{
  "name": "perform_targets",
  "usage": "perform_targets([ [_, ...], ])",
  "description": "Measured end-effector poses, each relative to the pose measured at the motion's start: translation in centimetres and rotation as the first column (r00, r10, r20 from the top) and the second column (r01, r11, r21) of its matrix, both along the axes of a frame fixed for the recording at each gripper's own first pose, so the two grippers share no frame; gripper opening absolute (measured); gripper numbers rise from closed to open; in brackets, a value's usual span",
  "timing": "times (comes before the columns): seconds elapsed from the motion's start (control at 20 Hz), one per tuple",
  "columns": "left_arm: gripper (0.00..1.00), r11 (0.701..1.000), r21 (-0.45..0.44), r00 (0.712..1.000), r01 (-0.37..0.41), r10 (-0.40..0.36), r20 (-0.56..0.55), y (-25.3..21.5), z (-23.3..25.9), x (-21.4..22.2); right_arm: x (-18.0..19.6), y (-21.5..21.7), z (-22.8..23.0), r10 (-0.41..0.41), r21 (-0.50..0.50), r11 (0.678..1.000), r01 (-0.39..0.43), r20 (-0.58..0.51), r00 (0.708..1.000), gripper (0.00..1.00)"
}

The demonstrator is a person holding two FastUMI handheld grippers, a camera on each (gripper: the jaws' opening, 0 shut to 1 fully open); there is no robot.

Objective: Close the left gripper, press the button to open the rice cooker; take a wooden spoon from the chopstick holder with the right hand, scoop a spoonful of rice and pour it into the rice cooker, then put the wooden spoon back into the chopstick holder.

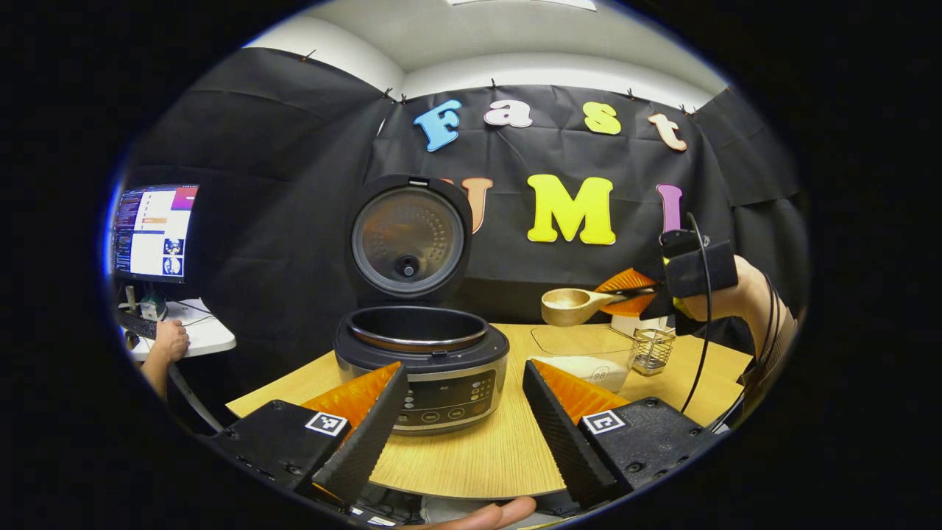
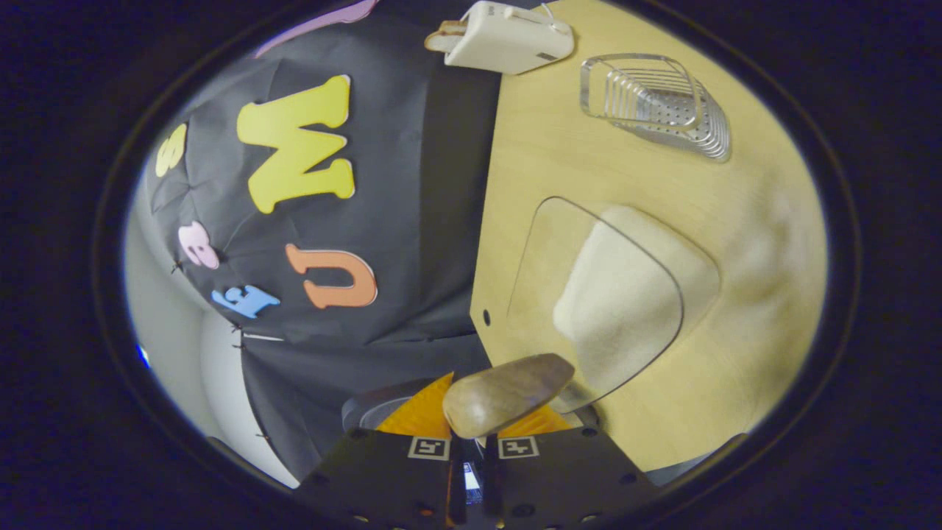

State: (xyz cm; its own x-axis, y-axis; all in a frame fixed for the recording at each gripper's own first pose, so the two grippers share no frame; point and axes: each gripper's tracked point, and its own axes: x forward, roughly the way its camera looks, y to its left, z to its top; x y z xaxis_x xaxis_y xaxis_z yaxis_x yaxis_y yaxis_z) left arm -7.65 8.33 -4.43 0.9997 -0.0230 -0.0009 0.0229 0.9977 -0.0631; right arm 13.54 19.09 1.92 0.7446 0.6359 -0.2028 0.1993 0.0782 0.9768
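In the left gripper view we see our left gripper (image 1: 465, 412) spread wide before the open black-and-silver rice cooker (image 1: 421, 352); farther right, above the clear rice container (image 1: 589, 361), our right gripper (image 1: 639, 293) clamps the rice-filled round wooden spoon (image 1: 570, 303), near the wire chopstick holder (image 1: 653, 350)

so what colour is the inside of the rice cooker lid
Silvery grey metal with a dark rim, best seen in the left gripper view.

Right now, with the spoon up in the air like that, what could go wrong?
1. The wooden spoon carries rice and is held by its handle end in the right tool, beside the rice cooker, not over its pot; a tilt could spill grains onto the table.
2. The open lid stands upright behind the pot; a high swing might knock it.
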Motion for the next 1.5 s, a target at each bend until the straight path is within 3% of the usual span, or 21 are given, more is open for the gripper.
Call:
perform_targets([
  [0.4, 1.0, 1.0, -0.001, 1.0, -0.005, 0.005, 0.001, 1.0, -0.4, -0.6, 0.2, 8.1, 4.3, 0.096, -0.158, 0.984, -0.077, 0.119, 0.988, 0.09],
  [0.6, 1.0, 1.0, 0.003, 1.0, -0.005, 0.005, -0.004, 1.4, -0.9, -0.6, 0.3, 12.9, 4.4, 0.166, -0.277, 0.954, -0.119, 0.154, 0.974, 0.09],
  [0.75, 1.0, 1.0, 0.002, 1.0, -0.005, 0.005, -0.007, 1.8, -1.3, -0.7, 0.2, 16.1, 3.9, 0.225, -0.383, 0.913, -0.143, 0.177, 0.958, 0.09],
  [1.0, 1.0, 1.0, -0.019, 1.0, -0.019, 0.019, -0.018, 2.8, -2.1, -0.8, 0.1, 19.5, 4.1, 0.32, -0.58, 0.804, -0.133, 0.232, 0.918, 0.06],
  [1.35, 1.0, 1.0, -0.019, 1.0, -0.019, 0.019, -0.025, 2.7, -2.3, -0.8, 0.4, 20.8, 5.0, 0.406, -0.782, 0.624, -0.007, 0.316, 0.857, 0.06],
  [1.5, 1.0, 1.0, -0.01, 1.0, -0.017, 0.016, -0.02, 2.6, -2.2, -0.9, 0.6, 21.4, 5.1, 0.45, -0.848, 0.526, 0.071, 0.348, 0.823, 0.08],
])
